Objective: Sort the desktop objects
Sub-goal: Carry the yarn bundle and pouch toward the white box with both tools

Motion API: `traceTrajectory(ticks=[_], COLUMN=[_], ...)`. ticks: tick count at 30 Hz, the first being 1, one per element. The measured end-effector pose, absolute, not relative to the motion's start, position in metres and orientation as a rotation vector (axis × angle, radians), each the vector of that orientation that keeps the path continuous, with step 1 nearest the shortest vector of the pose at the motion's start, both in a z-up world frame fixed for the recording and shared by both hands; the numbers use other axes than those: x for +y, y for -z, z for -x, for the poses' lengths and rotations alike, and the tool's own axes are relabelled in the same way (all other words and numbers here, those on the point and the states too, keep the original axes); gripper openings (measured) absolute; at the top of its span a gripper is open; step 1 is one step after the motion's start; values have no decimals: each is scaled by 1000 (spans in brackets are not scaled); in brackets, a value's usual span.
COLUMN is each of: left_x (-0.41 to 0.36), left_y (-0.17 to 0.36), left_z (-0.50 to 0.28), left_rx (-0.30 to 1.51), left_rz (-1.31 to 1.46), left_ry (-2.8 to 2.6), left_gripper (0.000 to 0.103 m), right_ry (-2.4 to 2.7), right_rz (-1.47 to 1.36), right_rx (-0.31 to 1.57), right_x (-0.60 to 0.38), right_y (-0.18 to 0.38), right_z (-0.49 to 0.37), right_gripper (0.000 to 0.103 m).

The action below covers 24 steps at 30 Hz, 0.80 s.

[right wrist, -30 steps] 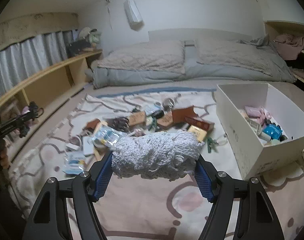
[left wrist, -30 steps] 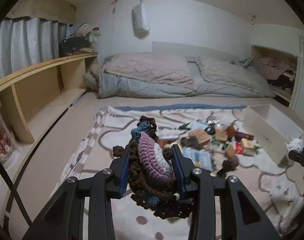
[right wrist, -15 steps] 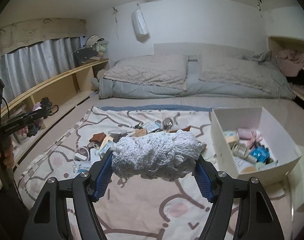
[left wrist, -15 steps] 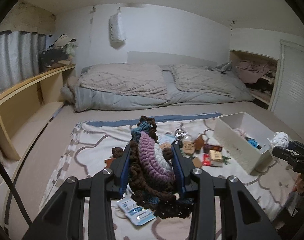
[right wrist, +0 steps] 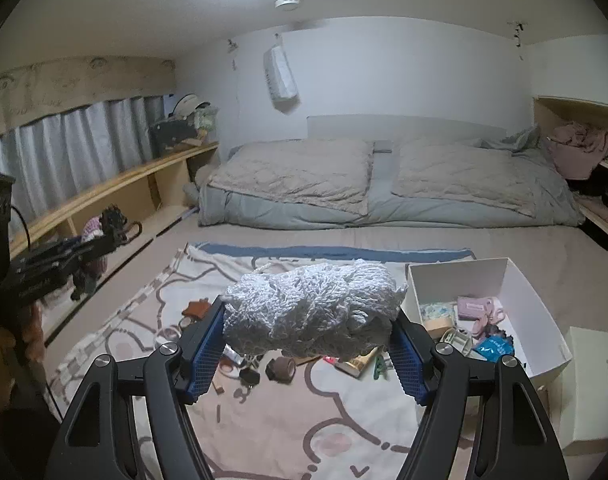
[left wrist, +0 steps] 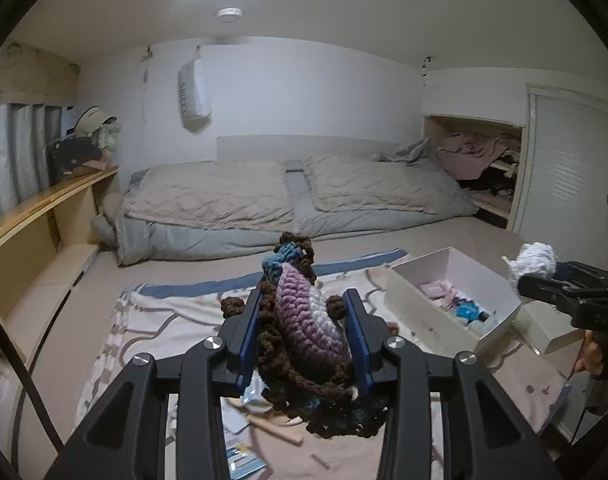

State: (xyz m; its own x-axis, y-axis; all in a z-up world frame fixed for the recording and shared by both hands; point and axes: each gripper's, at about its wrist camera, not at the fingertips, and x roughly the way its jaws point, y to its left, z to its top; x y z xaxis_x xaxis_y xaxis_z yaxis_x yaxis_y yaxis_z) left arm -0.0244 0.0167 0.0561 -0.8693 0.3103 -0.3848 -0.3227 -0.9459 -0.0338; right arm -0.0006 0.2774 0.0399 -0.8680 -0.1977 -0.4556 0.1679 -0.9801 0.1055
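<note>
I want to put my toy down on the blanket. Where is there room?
The blanket is bare at the near end, in front of the pile of small things, and along the far strip by its blue edge. The middle, left of the white box, is crowded, and the box is part full.

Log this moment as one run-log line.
left tool: shut on crochet piece | right tool: shut on white knit bundle | both aloft | white box: partly filled
</note>
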Motion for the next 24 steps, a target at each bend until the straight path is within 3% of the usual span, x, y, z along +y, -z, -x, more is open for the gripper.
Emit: traceTrajectory(ticks=[24], left_x=[138], left_y=[-87], left_z=[64], left_rx=[-19], left_rz=[510], left_ry=[-2650], left_gripper=[40], right_ry=[3081], right_rz=[-664], right_rx=[-199], right_x=[348], right_y=[-41], right_z=[22], right_gripper=[74])
